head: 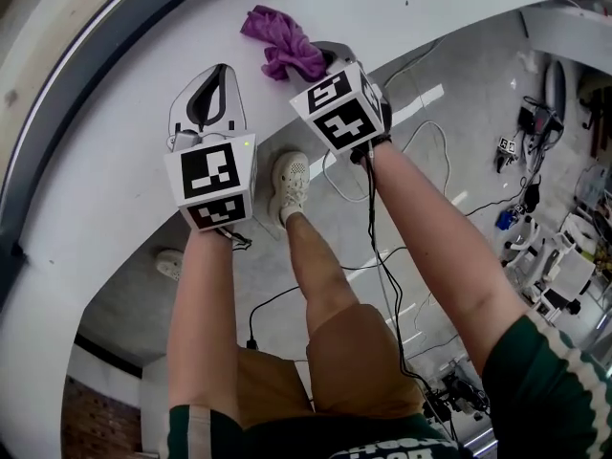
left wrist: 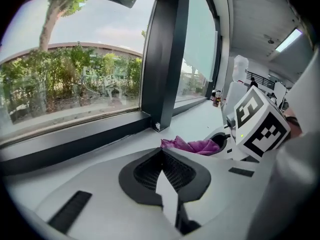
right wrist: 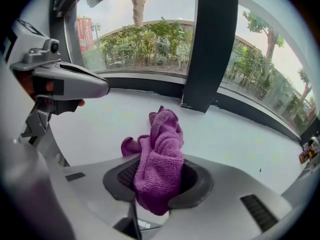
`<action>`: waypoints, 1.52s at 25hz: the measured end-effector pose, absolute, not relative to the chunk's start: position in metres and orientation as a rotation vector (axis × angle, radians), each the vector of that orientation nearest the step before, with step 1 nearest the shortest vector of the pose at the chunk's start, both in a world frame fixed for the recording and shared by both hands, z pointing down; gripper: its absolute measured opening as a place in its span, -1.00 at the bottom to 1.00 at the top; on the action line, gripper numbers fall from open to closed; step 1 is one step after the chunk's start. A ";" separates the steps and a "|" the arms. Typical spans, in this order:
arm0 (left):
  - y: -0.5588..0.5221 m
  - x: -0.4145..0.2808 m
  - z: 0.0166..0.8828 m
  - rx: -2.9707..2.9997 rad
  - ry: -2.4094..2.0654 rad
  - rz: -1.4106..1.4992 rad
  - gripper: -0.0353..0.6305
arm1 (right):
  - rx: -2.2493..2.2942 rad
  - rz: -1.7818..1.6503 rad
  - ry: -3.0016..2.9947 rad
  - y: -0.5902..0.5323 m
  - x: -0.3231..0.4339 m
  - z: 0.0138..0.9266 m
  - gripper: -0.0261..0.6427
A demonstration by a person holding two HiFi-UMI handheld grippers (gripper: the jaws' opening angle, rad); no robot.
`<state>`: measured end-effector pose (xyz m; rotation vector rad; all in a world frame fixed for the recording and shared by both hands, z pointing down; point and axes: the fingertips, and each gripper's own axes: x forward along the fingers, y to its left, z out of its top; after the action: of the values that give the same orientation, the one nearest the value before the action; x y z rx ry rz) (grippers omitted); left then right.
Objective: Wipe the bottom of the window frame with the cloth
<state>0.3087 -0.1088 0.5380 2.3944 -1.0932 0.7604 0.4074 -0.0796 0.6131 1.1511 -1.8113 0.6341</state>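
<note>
A crumpled purple cloth (head: 282, 41) lies on the white sill (head: 115, 161) with one end pinched in my right gripper (head: 325, 57). In the right gripper view the cloth (right wrist: 160, 156) fills the shut jaws of that gripper (right wrist: 157, 181) and spills forward onto the sill. My left gripper (head: 222, 70) hovers over the sill left of the cloth, jaws together and empty (left wrist: 162, 154). The dark bottom rail of the window frame (left wrist: 75, 139) runs along the far side of the sill, with a dark upright post (right wrist: 207, 49) just beyond the cloth.
The sill curves, and its near edge (head: 287, 180) drops to a grey floor with cables (head: 382, 256). My legs and a white shoe (head: 290, 185) are below the edge. Equipment stands on the floor at far right (head: 535, 132).
</note>
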 end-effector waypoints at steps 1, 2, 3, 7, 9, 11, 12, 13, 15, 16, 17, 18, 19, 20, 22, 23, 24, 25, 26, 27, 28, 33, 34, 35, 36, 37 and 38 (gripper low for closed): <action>-0.105 0.310 0.539 2.397 -1.087 0.764 -0.87 | 1.146 0.631 -1.812 -0.075 0.407 0.613 -0.54; -0.101 0.311 0.540 2.400 -1.081 0.767 -0.87 | 1.138 0.620 -1.811 -0.070 0.406 0.614 -0.54; -0.096 0.313 0.542 2.406 -1.074 0.770 -0.87 | 1.127 0.604 -1.810 -0.065 0.406 0.616 -0.54; -0.079 0.318 0.545 2.416 -1.056 0.766 -0.87 | 1.094 0.569 -1.805 -0.039 0.405 0.621 -0.54; -0.074 0.321 0.543 2.414 -1.050 0.761 -0.87 | 1.097 0.581 -1.805 -0.032 0.406 0.619 -0.54; -0.065 0.324 0.545 2.415 -1.035 0.765 -0.87 | 1.102 0.591 -1.806 -0.024 0.406 0.619 -0.54; -0.061 0.324 0.547 2.414 -1.031 0.765 -0.87 | 1.106 0.592 -1.807 -0.021 0.406 0.620 -0.54; -0.060 0.324 0.548 2.413 -1.033 0.759 -0.87 | 1.114 0.592 -1.809 -0.020 0.406 0.621 -0.54; -0.062 0.324 0.548 2.413 -1.050 0.731 -0.87 | 1.137 0.588 -1.810 -0.025 0.409 0.621 -0.54; -0.061 0.323 0.548 2.412 -1.058 0.722 -0.87 | 1.145 0.588 -1.810 -0.026 0.410 0.620 -0.54; -0.059 0.322 0.548 2.409 -1.063 0.721 -0.87 | 1.147 0.590 -1.810 -0.026 0.410 0.620 -0.54; -0.056 0.320 0.548 2.406 -1.067 0.726 -0.87 | 1.142 0.593 -1.811 -0.024 0.408 0.620 -0.54; -0.054 0.318 0.548 2.403 -1.071 0.731 -0.87 | 1.136 0.594 -1.814 -0.023 0.406 0.620 -0.54; -0.053 0.317 0.548 2.402 -1.075 0.732 -0.87 | 1.130 0.594 -1.818 -0.022 0.405 0.620 -0.54; -0.054 0.314 0.545 2.391 -1.084 0.725 -0.87 | 1.126 0.591 -1.824 -0.022 0.404 0.616 -0.54; -0.055 0.313 0.544 2.382 -1.088 0.718 -0.87 | 1.126 0.591 -1.825 -0.023 0.404 0.615 -0.54; -0.056 0.313 0.542 2.377 -1.091 0.712 -0.87 | 1.127 0.591 -1.825 -0.022 0.404 0.613 -0.54; -0.056 0.313 0.541 2.377 -1.094 0.708 -0.87 | 1.127 0.591 -1.824 -0.022 0.405 0.613 -0.54; -0.056 0.313 0.540 2.380 -1.095 0.707 -0.87 | 1.127 0.590 -1.821 -0.021 0.405 0.612 -0.54; -0.056 0.311 0.539 2.382 -1.096 0.705 -0.87 | 1.128 0.588 -1.819 -0.021 0.405 0.612 -0.54; -0.056 0.310 0.538 2.382 -1.098 0.704 -0.87 | 1.128 0.585 -1.818 -0.021 0.405 0.612 -0.54; -0.055 0.305 0.540 2.377 -1.116 0.716 -0.87 | 1.131 0.579 -1.818 -0.022 0.405 0.613 -0.54; -0.055 0.304 0.540 2.377 -1.119 0.718 -0.87 | 1.134 0.583 -1.820 -0.022 0.405 0.613 -0.54; -0.055 0.304 0.539 2.377 -1.122 0.717 -0.87 | 1.137 0.589 -1.822 -0.022 0.404 0.613 -0.54; -0.055 0.304 0.539 2.376 -1.124 0.716 -0.87 | 1.137 0.594 -1.825 -0.021 0.404 0.613 -0.54; -0.055 0.304 0.539 2.374 -1.124 0.717 -0.87 | 1.134 0.596 -1.827 -0.021 0.403 0.612 -0.54; -0.055 0.304 0.539 2.374 -1.123 0.720 -0.87 | 1.127 0.593 -1.829 -0.021 0.403 0.611 -0.54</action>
<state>0.3044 -0.0546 0.5392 2.3736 -1.1235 0.7202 0.4029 -0.0208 0.6114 1.1269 -1.8292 0.5925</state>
